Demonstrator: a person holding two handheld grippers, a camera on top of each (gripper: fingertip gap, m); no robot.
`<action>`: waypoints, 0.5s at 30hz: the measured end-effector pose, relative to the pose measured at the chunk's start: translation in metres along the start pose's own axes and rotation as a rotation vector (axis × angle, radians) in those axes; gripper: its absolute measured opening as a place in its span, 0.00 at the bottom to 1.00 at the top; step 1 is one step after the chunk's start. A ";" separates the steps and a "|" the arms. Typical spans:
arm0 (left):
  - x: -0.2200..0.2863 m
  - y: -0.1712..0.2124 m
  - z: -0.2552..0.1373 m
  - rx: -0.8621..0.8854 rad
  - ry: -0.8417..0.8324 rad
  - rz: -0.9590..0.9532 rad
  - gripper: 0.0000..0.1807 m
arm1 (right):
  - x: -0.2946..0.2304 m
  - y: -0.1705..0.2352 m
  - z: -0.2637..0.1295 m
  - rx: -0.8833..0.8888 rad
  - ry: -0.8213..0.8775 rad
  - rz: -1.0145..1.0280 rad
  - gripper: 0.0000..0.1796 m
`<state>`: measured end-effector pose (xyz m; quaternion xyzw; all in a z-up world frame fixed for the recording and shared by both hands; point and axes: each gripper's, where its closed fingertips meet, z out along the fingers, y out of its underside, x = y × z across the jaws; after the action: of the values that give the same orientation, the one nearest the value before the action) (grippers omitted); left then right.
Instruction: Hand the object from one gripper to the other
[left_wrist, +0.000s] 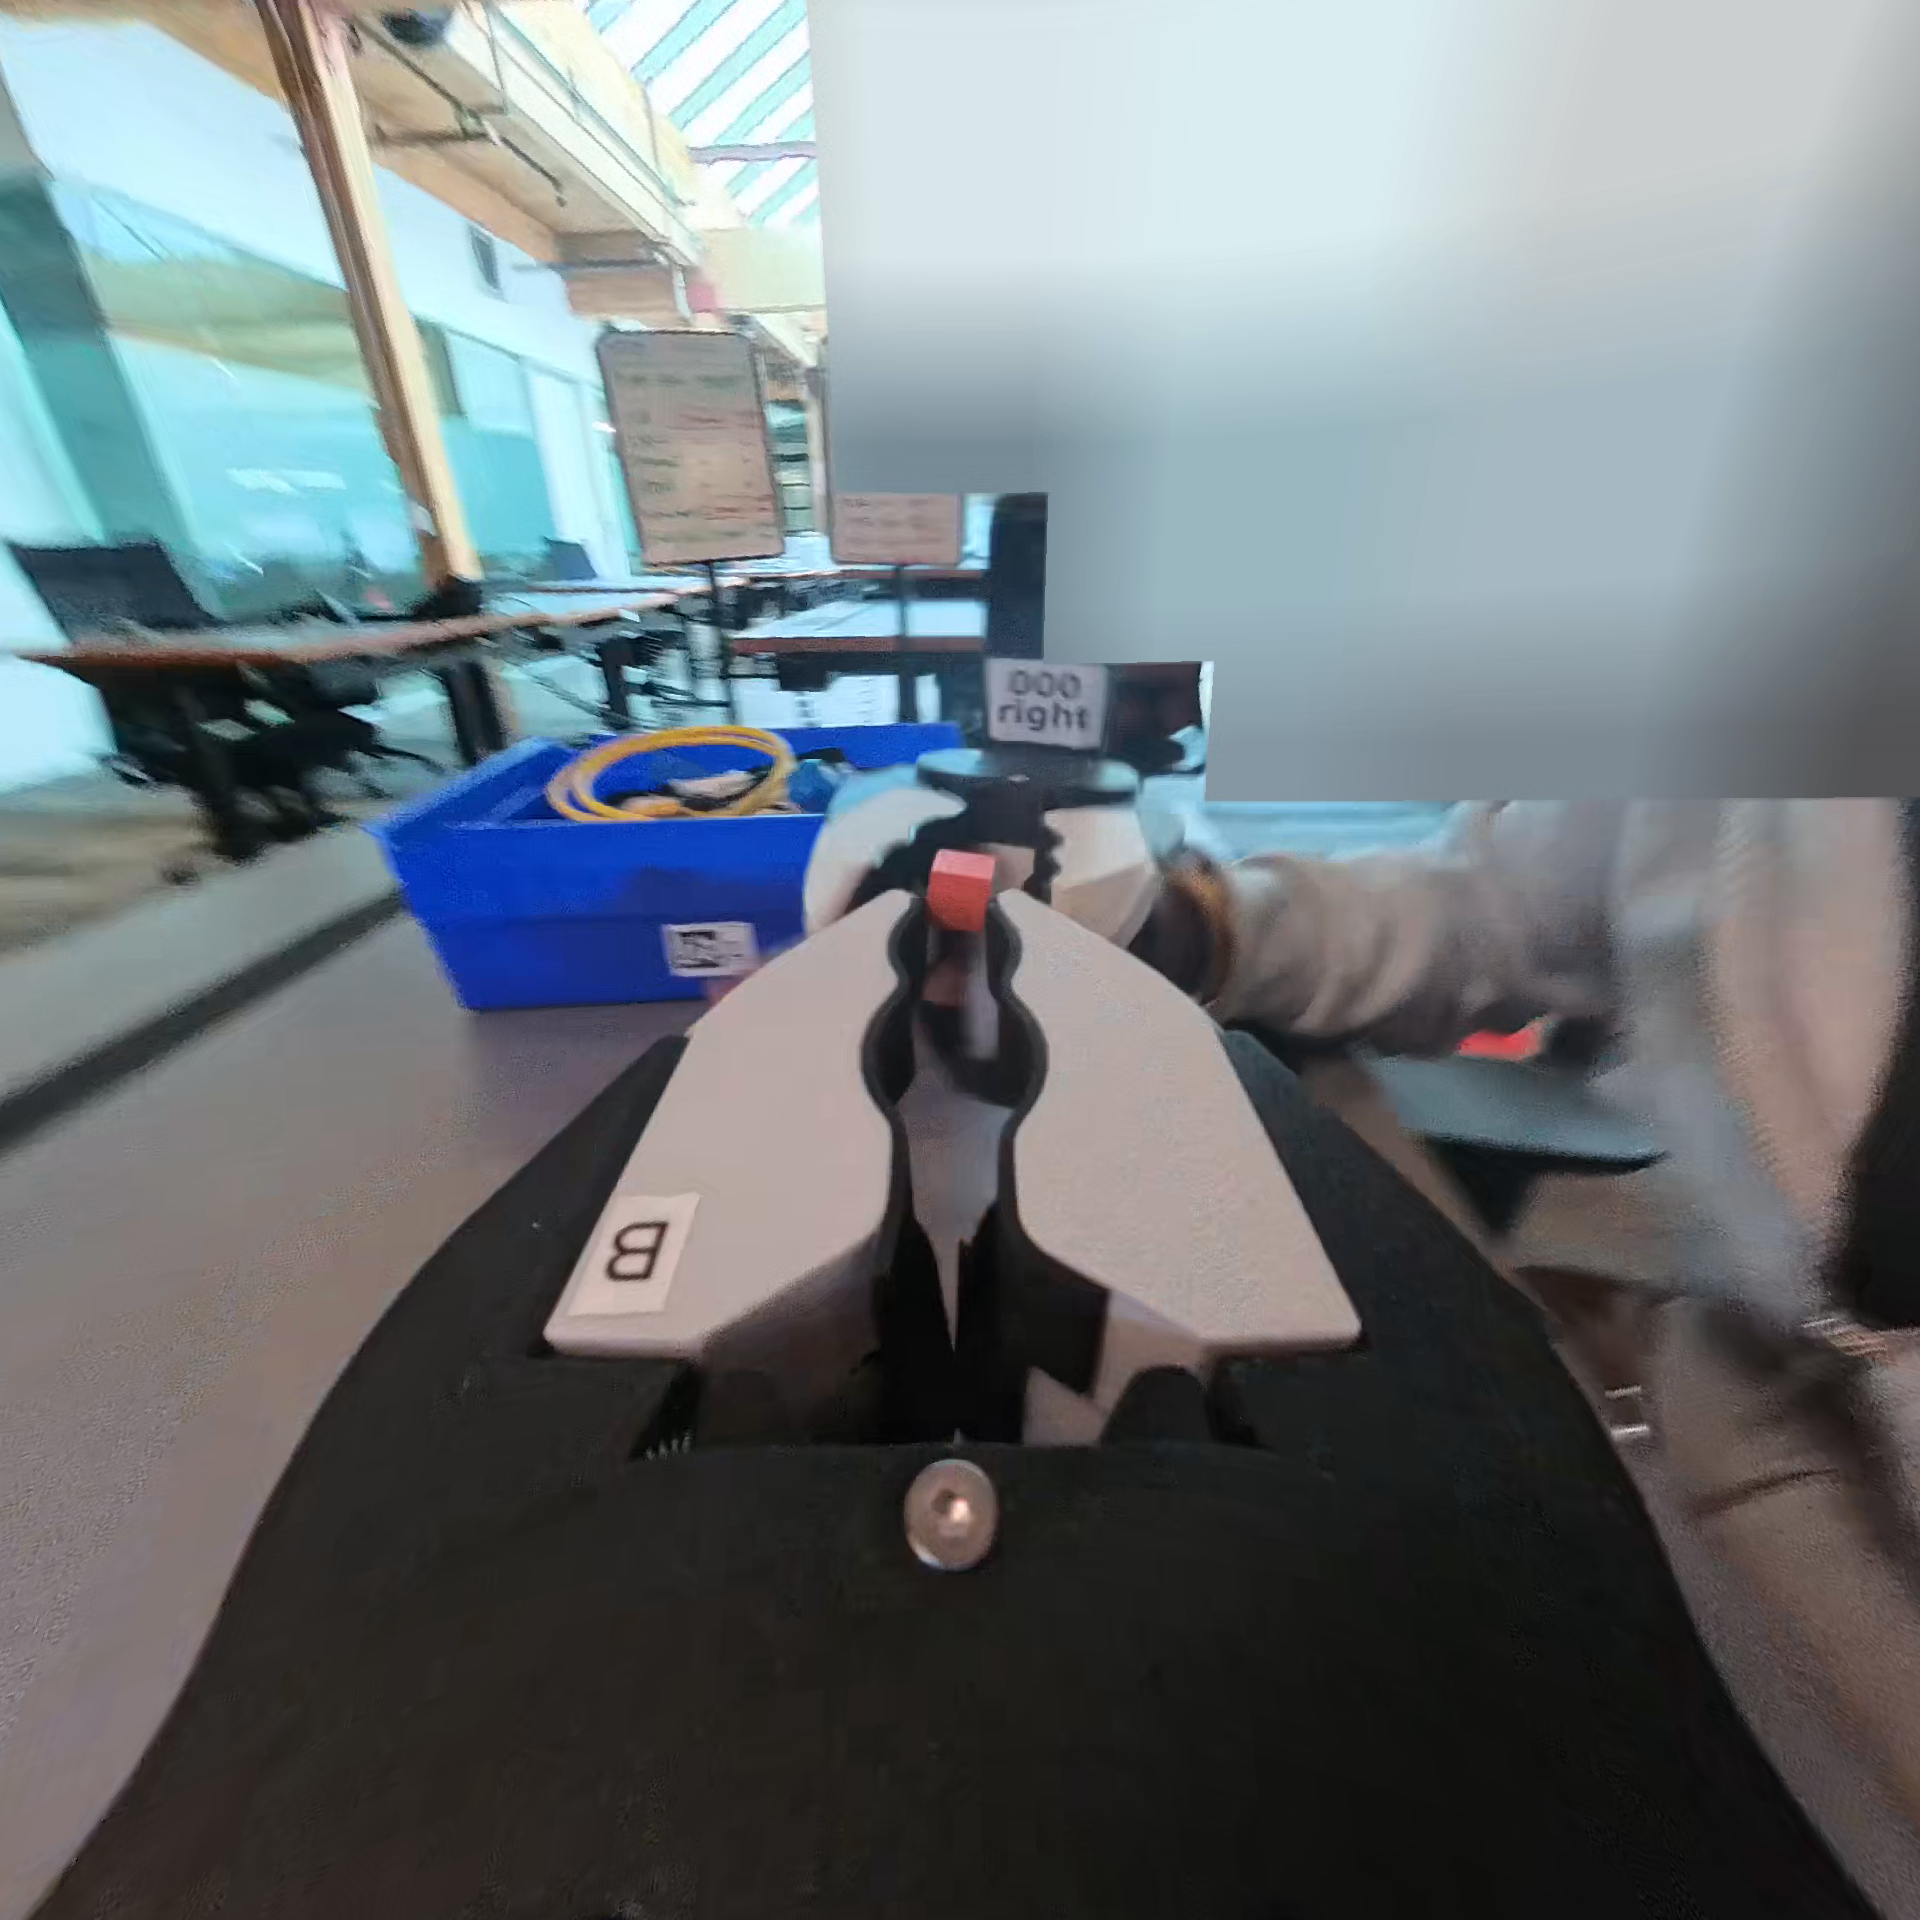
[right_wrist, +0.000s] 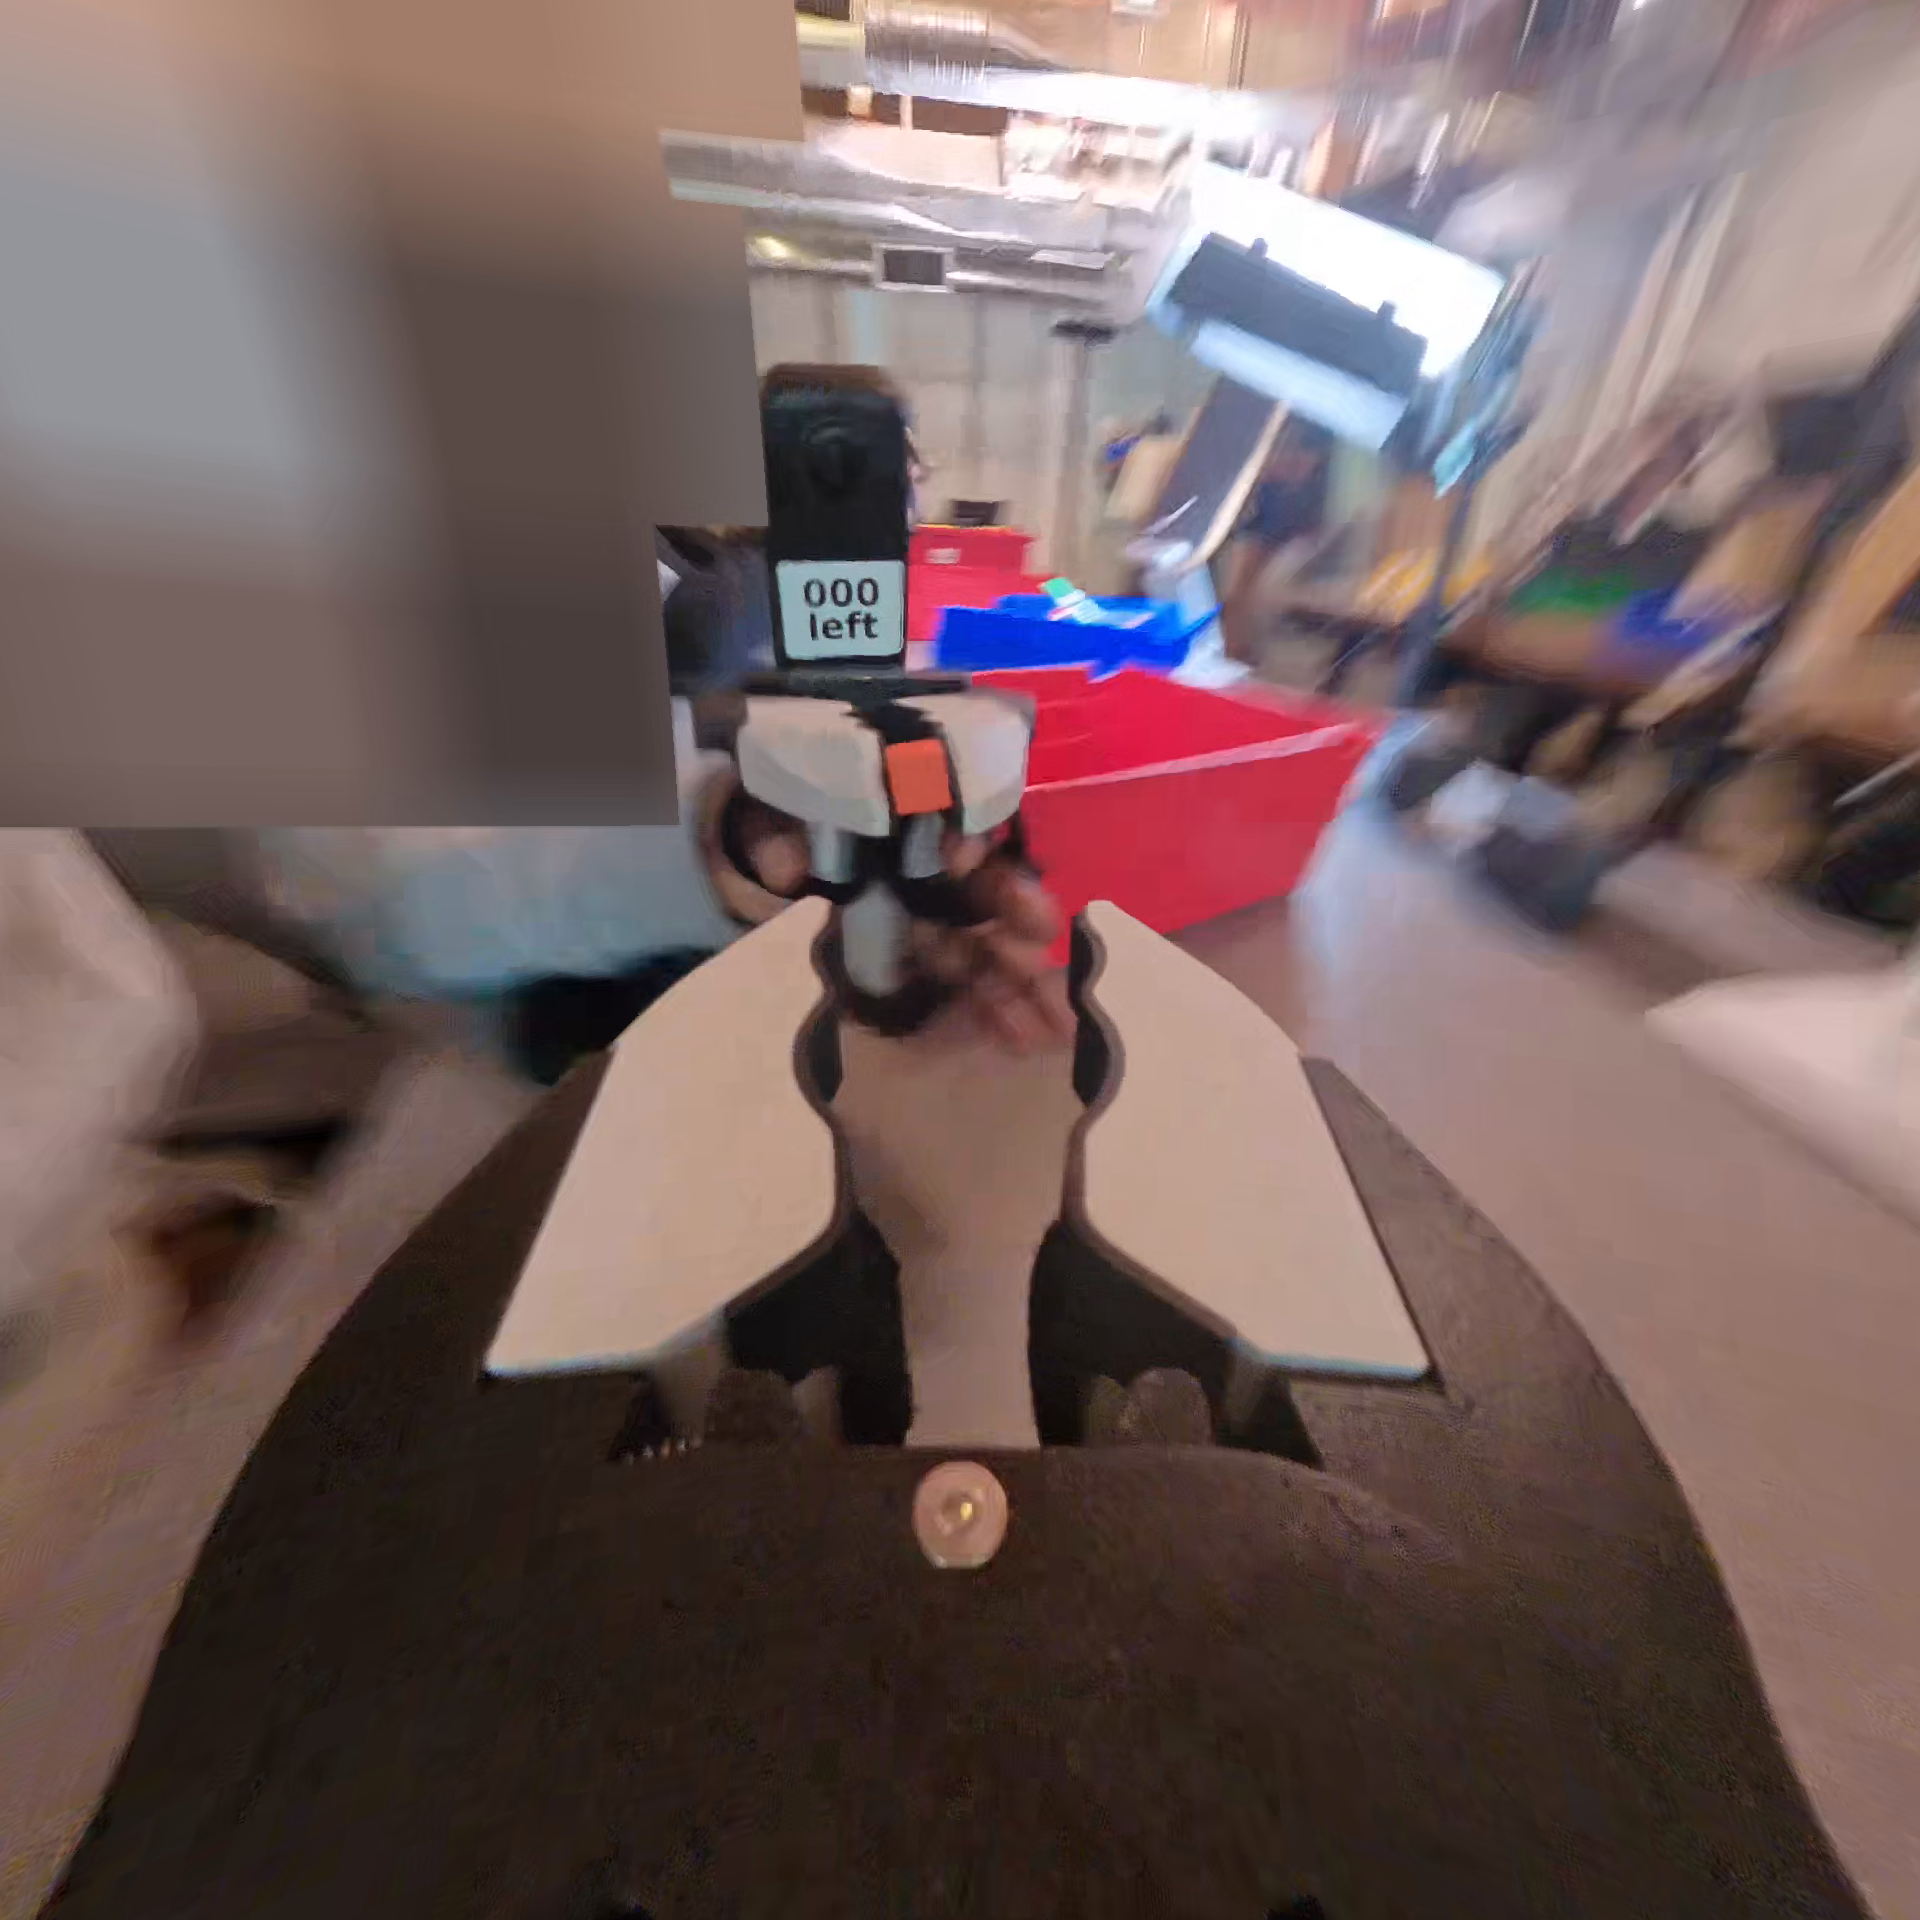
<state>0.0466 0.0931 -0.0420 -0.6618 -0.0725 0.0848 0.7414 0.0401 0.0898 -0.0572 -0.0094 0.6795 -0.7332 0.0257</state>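
A small red cube (left_wrist: 961, 891) sits pinched between the tips of my left gripper (left_wrist: 956, 906), which is shut on it and held above the table. In the right wrist view the same cube (right_wrist: 916, 779) shows between the left gripper's white fingers (right_wrist: 810, 764), facing me. My right gripper (right_wrist: 951, 925) is open and empty, its jaws spread wide, just short of and slightly below the cube. In the left wrist view the right gripper's white fingers (left_wrist: 1101, 862) stand on either side behind the cube, not touching it.
A blue bin (left_wrist: 582, 883) with yellow cables stands on the grey table (left_wrist: 260, 1195) behind the grippers. A red bin (right_wrist: 1174, 831) and a blue bin (right_wrist: 1039, 634) lie beyond the left gripper. A person's grey sleeve (left_wrist: 1455, 935) reaches in from the right.
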 end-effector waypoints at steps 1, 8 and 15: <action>0.003 0.001 0.000 0.005 0.043 -0.108 0.05 | 0.000 -0.004 -0.001 0.003 0.070 -0.234 0.24; 0.031 0.018 0.008 -0.076 0.261 -0.428 0.05 | -0.029 -0.008 0.003 -0.031 0.207 -1.151 0.16; 0.028 0.015 0.008 -0.063 0.257 -0.380 0.15 | -0.029 -0.004 0.002 -0.072 0.166 -1.078 0.07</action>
<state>0.0716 0.1088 -0.0564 -0.6645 -0.1033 -0.1435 0.7260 0.0688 0.0895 -0.0528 -0.2992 0.6028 -0.6170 -0.4079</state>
